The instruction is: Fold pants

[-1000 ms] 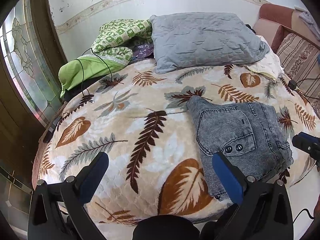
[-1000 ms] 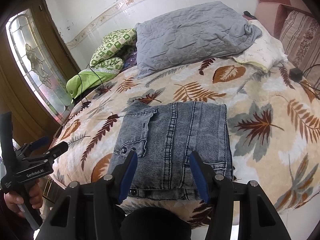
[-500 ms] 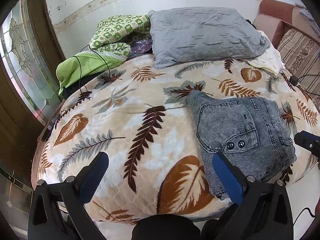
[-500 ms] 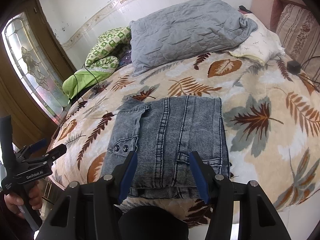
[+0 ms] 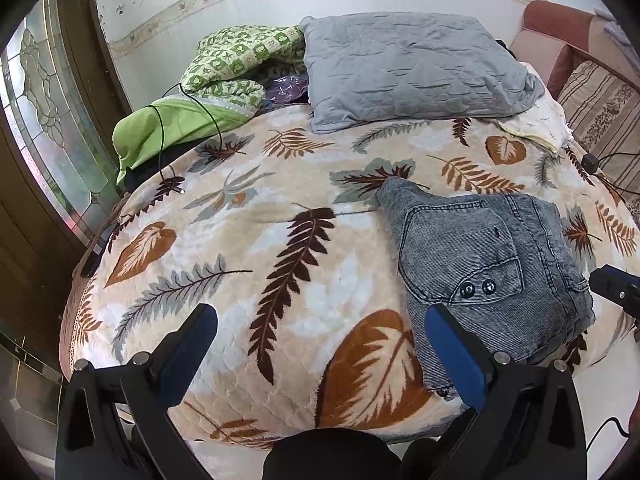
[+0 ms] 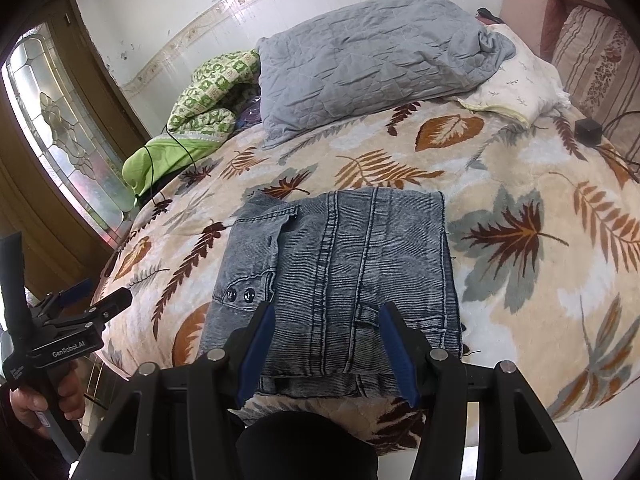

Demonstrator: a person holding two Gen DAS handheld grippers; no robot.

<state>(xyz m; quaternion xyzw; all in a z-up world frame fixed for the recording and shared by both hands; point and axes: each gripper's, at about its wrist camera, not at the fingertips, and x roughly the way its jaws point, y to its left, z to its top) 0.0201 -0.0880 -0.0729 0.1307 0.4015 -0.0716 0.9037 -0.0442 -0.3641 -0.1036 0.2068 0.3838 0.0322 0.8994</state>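
Observation:
Grey washed-denim pants (image 6: 336, 280) lie folded into a compact stack on the leaf-print blanket (image 6: 520, 184), near the bed's front edge; a pocket with two dark snaps faces up. My right gripper (image 6: 326, 344) hovers above the stack's near edge, jaws apart, nothing between the blue pads. In the left wrist view the same pants (image 5: 480, 256) sit at the right, and my left gripper (image 5: 320, 344) stands wide open over bare blanket (image 5: 240, 240) to their left. The left gripper (image 6: 86, 294) also shows at the right wrist view's left edge, held by a hand.
A grey quilted pillow (image 6: 368, 52) and a cream pillow (image 6: 516, 76) lie at the bed's head. A green patterned bedding heap (image 5: 216, 80) with a black cable sits at the back left. A charger (image 6: 587, 130) rests at the right, by a striped cushion (image 6: 596, 56). A glass-panelled door (image 5: 48, 128) stands left.
Both views have drifted slightly, so the bed and pants sit a little lower in frame. The pants lie as before and both grippers keep the same jaw gaps.

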